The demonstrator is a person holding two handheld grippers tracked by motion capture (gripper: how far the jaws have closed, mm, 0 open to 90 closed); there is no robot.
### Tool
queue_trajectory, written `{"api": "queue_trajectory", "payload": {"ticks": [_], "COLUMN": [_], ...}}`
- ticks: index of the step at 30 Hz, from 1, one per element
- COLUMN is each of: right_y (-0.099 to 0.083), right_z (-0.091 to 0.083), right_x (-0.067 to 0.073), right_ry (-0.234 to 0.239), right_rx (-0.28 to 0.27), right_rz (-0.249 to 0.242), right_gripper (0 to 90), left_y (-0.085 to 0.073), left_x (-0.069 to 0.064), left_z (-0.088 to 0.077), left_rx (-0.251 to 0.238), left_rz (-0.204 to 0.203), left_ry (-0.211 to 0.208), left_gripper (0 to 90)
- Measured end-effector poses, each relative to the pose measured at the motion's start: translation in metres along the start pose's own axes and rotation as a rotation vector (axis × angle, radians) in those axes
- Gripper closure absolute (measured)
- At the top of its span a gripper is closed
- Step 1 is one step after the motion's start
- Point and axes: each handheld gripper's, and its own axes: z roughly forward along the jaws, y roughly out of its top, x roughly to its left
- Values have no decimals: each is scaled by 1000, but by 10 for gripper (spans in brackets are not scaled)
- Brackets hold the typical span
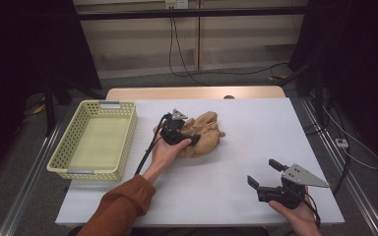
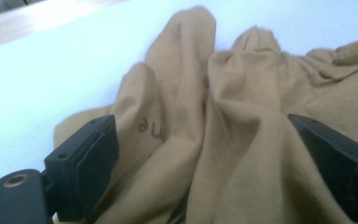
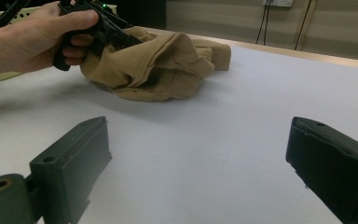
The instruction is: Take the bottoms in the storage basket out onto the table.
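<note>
- Right, at the far left of my high view sits a pale yellow basket point(image 1: 94, 138), perforated walls, on the white table point(image 1: 256, 142), near its left edge.
- I see an orange sleeve point(image 1: 118, 206) coming in from the bottom, just right of the basket's near corner, leading up to the left hand.
- My left gripper point(image 1: 182, 132) is at the middle of the table, pushed into the left side of the tan cloth point(image 1: 203, 132). In the left gripper view its jaws stand wide, one on each side of the cloth point(image 2: 223, 140), with rumpled folds lying between them; the pads do not press on the fabric, so nothing is clamped.
- The tan cloth lies crumpled in a heap at the table's middle, well apart from the basket. In the left gripper view there is a small dark mark on one fold; I cannot read it.
- In the right gripper view the same cloth point(image 3: 158, 65) lies farther off, with the left hand point(image 3: 32, 39) wrapped around its gripper at the heap's left side.
- My right gripper point(image 1: 265, 174) is near the table's front right corner, well apart from the cloth, jaws pointing toward the left and spread wide. In the right gripper view there is bare white table point(image 3: 214, 154) between them; it has hold of nothing.
</note>
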Motion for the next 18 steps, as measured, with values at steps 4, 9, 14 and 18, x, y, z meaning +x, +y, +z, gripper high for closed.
{"api": "queue_trajectory", "payload": {"ticks": [4,9,14,18], "right_y": [1,2,2,2], "right_z": [1,3,4,3], "right_x": [1,3,3,3], "right_ry": [-1,1,4,3], "right_rx": [3,3,3,3], "right_rz": [-3,-13,-15,-14], "right_gripper": [63,64,64,64], "left_y": [3,7,10,12], "left_x": [-1,-6,-7,-8], "left_z": [-7,-17,-23,-27], "left_rx": [-27,-75,-91,-105], "left_rz": [15,21,35,30], "left_ry": [2,-8,-5,-14], "left_gripper": [91,63,51,56]}}
